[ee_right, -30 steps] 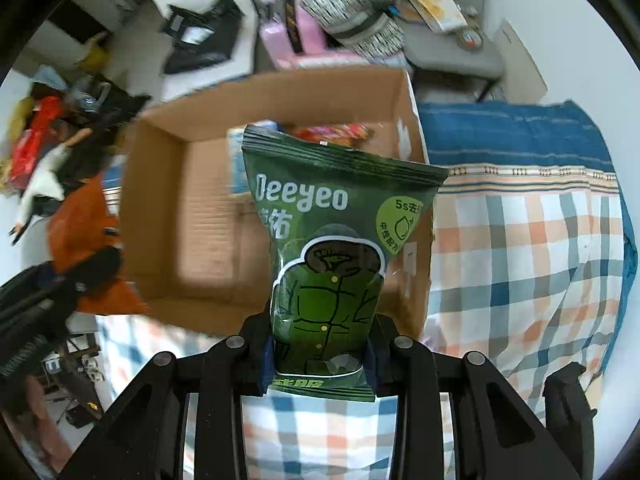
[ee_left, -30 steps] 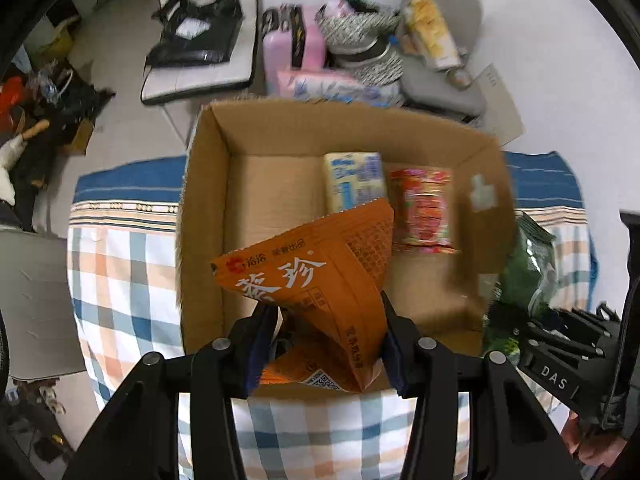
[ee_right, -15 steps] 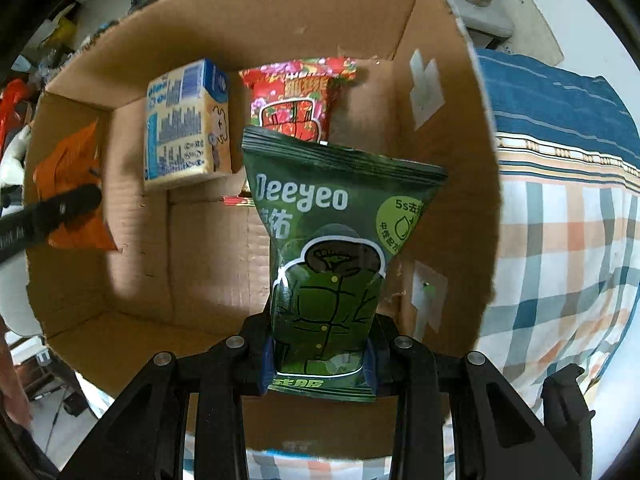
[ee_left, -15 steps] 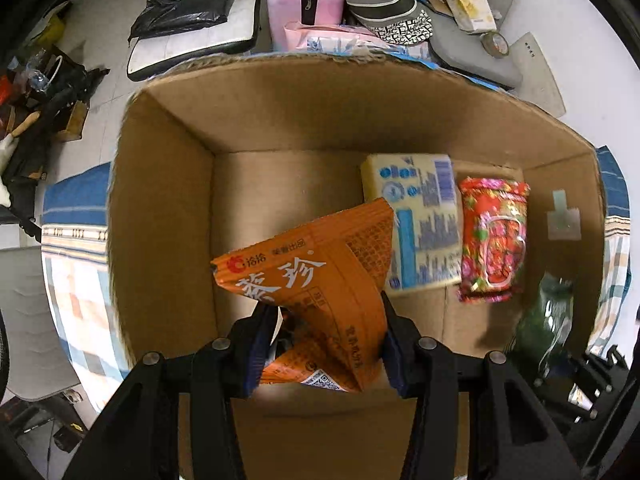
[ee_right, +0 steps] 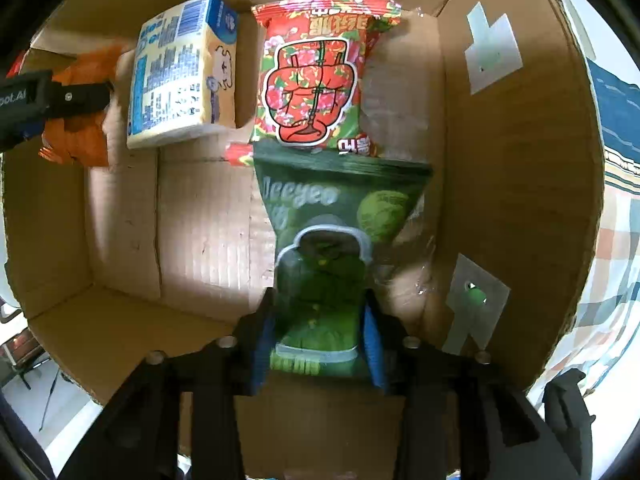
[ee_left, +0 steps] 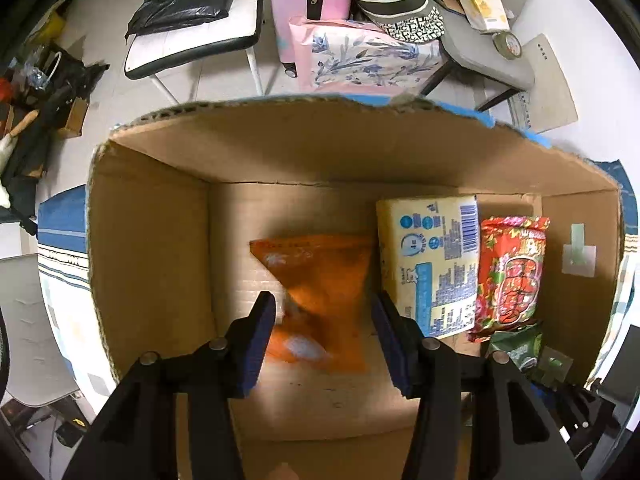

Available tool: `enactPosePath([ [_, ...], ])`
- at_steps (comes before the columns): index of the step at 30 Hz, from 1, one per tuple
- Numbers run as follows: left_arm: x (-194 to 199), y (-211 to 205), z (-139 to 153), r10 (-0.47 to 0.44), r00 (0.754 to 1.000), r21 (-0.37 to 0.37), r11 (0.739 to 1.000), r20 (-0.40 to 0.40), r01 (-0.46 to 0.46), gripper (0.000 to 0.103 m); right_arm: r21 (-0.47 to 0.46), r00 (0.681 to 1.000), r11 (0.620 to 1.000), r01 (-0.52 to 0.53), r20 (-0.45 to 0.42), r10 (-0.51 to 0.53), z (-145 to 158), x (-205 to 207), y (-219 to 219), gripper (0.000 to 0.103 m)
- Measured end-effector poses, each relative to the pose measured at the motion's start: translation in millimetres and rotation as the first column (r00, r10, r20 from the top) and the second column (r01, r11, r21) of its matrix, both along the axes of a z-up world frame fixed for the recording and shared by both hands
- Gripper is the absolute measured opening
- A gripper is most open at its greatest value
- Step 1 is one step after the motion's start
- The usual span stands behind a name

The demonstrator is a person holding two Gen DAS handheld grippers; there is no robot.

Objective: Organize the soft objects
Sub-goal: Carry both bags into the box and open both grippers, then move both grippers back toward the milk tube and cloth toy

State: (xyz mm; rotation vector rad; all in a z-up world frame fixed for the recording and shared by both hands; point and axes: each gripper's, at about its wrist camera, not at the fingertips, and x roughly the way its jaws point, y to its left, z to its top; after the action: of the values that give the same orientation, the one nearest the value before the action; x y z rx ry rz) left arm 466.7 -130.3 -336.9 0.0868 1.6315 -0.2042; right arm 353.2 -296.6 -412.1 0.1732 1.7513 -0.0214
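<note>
Both grippers reach into a cardboard box (ee_left: 148,248). My left gripper (ee_left: 324,320) is open; the orange snack bag (ee_left: 320,280) lies blurred on the box floor between and beyond its fingers. My right gripper (ee_right: 318,336) has opened a little around the green Deeyeo bag (ee_right: 328,248), which rests on the box floor, blurred, between the jaws. A yellow-and-blue tissue pack (ee_left: 432,264) and a red snack bag (ee_left: 512,276) lie at the box's far side; both also show in the right wrist view, pack (ee_right: 180,68) and red bag (ee_right: 316,72).
The box (ee_right: 520,160) stands on a checked cloth (ee_right: 616,264). Behind it stand a pink suitcase (ee_left: 308,0), a floral pink package (ee_left: 360,60), a chair with a black bag (ee_left: 188,4) and a grey chair with bags (ee_left: 480,40).
Both grippers moved deeper into the box. The left gripper opened and let the orange bag drop to the floor. The right jaws widened around the green bag.
</note>
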Motion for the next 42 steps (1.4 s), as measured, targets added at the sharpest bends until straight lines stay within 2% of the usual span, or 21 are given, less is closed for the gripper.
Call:
enactPosePath([
  [3,-0.4,1.8,7.5,0.001,1.000,0.000,1.000,0.019,-0.001,0.056,0.016,1.000,1.000,0.010,0.016,-0.011,6.2,1.0,-3.4,0.057],
  [6,-3.2,3.8,16.6,0.010,0.999,-0.008,1.000,0.037,-0.010,0.056,0.003,0.999,1.000,0.008,0.037,-0.008,16.1,2.3,-2.0,0.062],
  [10,-12.3,6.9,36.3,0.015,0.997,-0.027,1.000,0.082,-0.013,0.057,-0.017,0.997,1.000,0.007,0.074,-0.005,34.2,0.6,3.7,0.076],
  [11,-17.5,7.8,43.4,0.014,0.995,-0.034,0.999,0.099,-0.011,0.058,-0.020,0.996,1.000,0.007,0.085,-0.006,38.2,-0.4,4.2,0.076],
  [12,-22.1,8.2,49.1,0.014,0.993,-0.041,0.999,0.113,-0.010,0.061,-0.025,0.996,1.000,0.008,0.092,-0.005,41.6,-1.7,5.0,0.076],
  [17,-58.0,13.9,77.6,0.021,0.982,-0.068,0.998,0.189,-0.008,0.071,-0.033,0.990,0.999,0.030,0.140,-0.025,59.1,-16.7,5.3,0.092],
  [19,-73.0,16.9,87.1,0.023,0.977,-0.064,0.998,0.214,-0.010,0.080,-0.052,0.984,0.998,0.040,0.174,-0.030,70.1,-25.6,5.4,0.098],
  [20,-79.7,17.9,91.5,0.022,0.973,-0.061,0.998,0.228,-0.008,0.087,-0.061,0.981,0.997,0.045,0.189,-0.033,75.5,-29.3,5.4,0.098],
  [22,-94.3,20.1,101.1,0.017,0.966,-0.054,0.999,0.258,-0.003,0.093,-0.063,0.977,0.996,0.058,0.210,-0.043,88.6,-36.9,6.2,0.098],
  [25,-108.6,22.9,112.2,0.025,0.956,-0.046,0.999,0.293,-0.012,0.094,-0.066,0.967,0.995,0.072,0.248,-0.054,100.7,-46.1,5.6,0.099],
  [28,-124.4,28.8,125.1,0.047,0.942,-0.049,0.998,0.333,-0.033,0.094,-0.084,0.957,0.993,0.079,0.285,-0.052,115.1,-53.9,7.3,0.103],
  [33,-151.1,37.0,146.2,0.077,0.919,-0.059,0.997,0.387,-0.059,0.094,-0.113,0.941,0.990,0.079,0.336,-0.037,137.0,-68.9,14.6,0.103],
  [42,-203.9,45.2,182.5,0.067,0.872,-0.017,0.998,0.485,-0.067,0.094,-0.123,0.898,0.988,0.092,0.440,-0.029,186.9,-113.1,24.8,0.103],
])
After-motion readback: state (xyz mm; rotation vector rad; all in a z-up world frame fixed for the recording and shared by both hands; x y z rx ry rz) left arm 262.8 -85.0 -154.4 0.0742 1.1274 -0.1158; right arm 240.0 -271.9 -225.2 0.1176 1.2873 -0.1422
